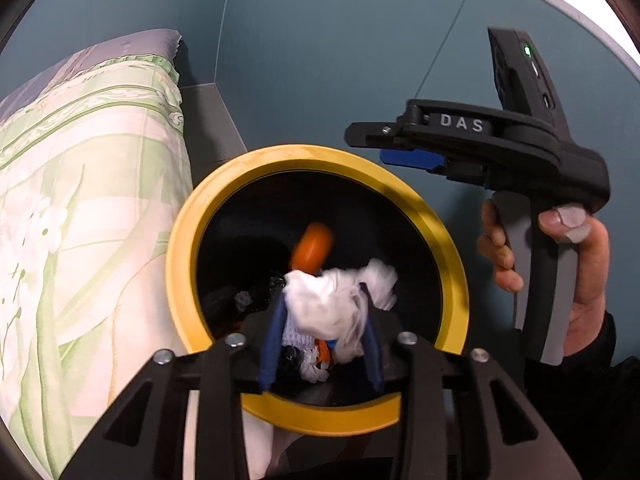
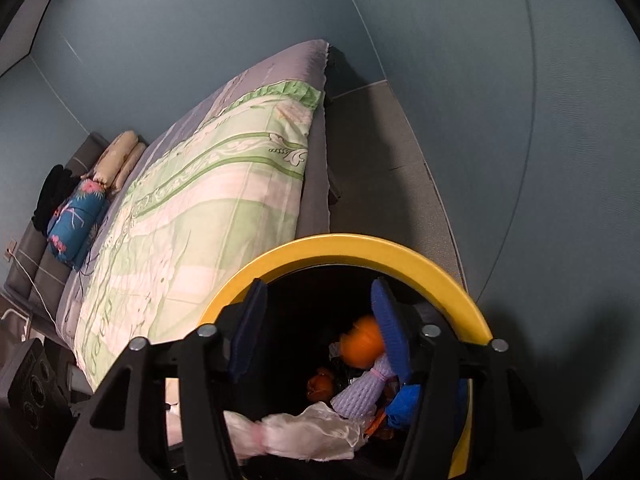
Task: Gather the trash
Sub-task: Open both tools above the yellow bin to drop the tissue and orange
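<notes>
While my left gripper [image 1: 322, 344] points down into the yellow-rimmed bin [image 1: 240, 184], its blue-padded fingers [image 1: 270, 352] pinch a crumpled white plastic bag [image 1: 328, 300] just above the opening. My right gripper [image 1: 404, 158] hovers level over the far rim, gripped by a bare hand [image 1: 576, 272] with a bandaged thumb; from its own camera the right gripper [image 2: 316, 328] stands with fingers well apart, holding nothing. Inside the dark round bin [image 2: 360, 246] I see soft, wrinkled trash: a blurred orange object [image 2: 362, 340], a pale lilac mesh sleeve [image 2: 360, 394], a blue scrap [image 2: 404, 404] and a translucent white wrapper [image 2: 304, 432] draped toward the near rim. A bed with a green-and-white floral quilt [image 2: 200, 208] presses against the bin's left side. Grey carpet [image 2: 384, 184] and teal wall [image 1: 340, 60] leave open room to the right.
</notes>
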A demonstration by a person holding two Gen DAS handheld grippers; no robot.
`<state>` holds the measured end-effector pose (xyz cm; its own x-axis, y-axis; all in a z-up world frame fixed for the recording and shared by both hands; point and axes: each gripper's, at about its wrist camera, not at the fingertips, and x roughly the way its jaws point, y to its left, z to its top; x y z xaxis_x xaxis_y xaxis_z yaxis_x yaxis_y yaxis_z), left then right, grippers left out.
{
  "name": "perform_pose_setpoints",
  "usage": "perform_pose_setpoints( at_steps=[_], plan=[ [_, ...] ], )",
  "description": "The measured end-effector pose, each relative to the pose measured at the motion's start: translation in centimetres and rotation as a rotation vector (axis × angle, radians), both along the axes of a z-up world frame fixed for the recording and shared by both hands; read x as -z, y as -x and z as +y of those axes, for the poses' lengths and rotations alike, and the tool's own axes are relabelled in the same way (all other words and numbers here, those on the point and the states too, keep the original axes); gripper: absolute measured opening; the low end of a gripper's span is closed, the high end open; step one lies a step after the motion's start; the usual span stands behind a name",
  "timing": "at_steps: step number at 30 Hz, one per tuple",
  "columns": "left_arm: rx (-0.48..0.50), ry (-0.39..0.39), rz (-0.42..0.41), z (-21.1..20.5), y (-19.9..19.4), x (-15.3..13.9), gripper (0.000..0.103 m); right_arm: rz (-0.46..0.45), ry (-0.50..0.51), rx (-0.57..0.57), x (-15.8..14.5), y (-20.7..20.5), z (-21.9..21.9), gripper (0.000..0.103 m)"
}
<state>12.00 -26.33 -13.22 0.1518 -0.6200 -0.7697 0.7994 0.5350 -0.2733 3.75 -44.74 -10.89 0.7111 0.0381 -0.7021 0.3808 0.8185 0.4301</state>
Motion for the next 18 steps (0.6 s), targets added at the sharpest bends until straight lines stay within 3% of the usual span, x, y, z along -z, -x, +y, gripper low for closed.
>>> perform_pose_setpoints(
  at_steps=[18],
  plan=[
    [-0.154,0.055,-0.043,5.7,-1.7,-3.2,0.033,-0.031,0.041,-0.057,-1.8,-0.9,2.9,0.053]
  ],
)
